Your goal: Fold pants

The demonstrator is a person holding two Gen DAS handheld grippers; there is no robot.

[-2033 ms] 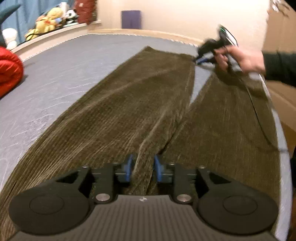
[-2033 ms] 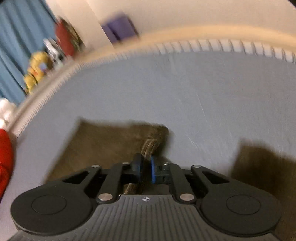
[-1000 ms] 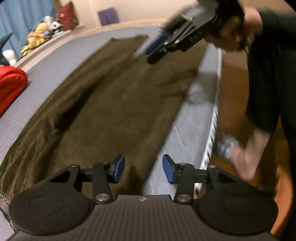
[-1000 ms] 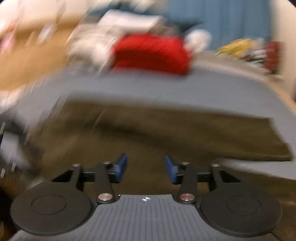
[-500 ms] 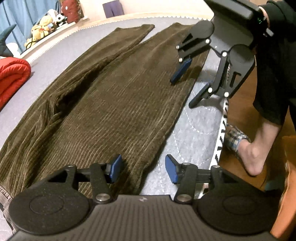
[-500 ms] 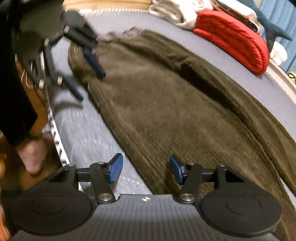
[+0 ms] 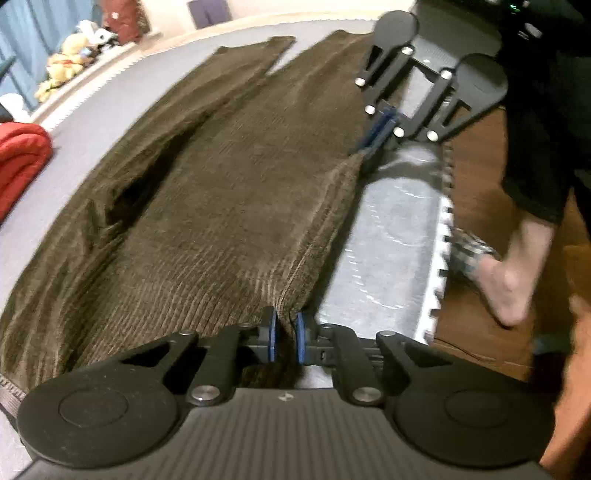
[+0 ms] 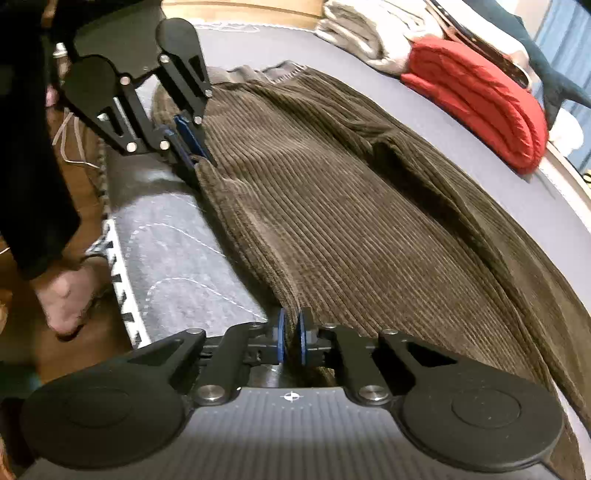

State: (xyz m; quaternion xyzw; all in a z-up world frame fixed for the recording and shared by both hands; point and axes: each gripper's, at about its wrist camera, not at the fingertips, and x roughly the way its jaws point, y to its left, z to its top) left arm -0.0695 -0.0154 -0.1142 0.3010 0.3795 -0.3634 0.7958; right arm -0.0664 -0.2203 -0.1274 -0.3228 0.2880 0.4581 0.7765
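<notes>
Brown corduroy pants [image 7: 221,192] lie spread lengthwise on a grey mattress [image 7: 391,236], legs pointing to the far end in the left wrist view. My left gripper [image 7: 283,336] is shut on the pants' near side edge close to the waistband. My right gripper [image 8: 290,340] is shut on the same side edge further down the leg; it also shows in the left wrist view [image 7: 373,142]. The left gripper also shows in the right wrist view [image 8: 190,147]. The pants [image 8: 351,221] fill the middle of the right wrist view.
A red folded quilt [image 8: 476,99] lies on the mattress beyond the pants, with grey-white laundry [image 8: 365,33] behind it. Plush toys [image 7: 70,55] sit on a ledge. The mattress edge [image 7: 443,221] runs beside the person's bare foot [image 7: 506,280] on the wooden floor.
Both grippers were open above the pants' side edge half a second ago. Both have come down and shut on that edge.
</notes>
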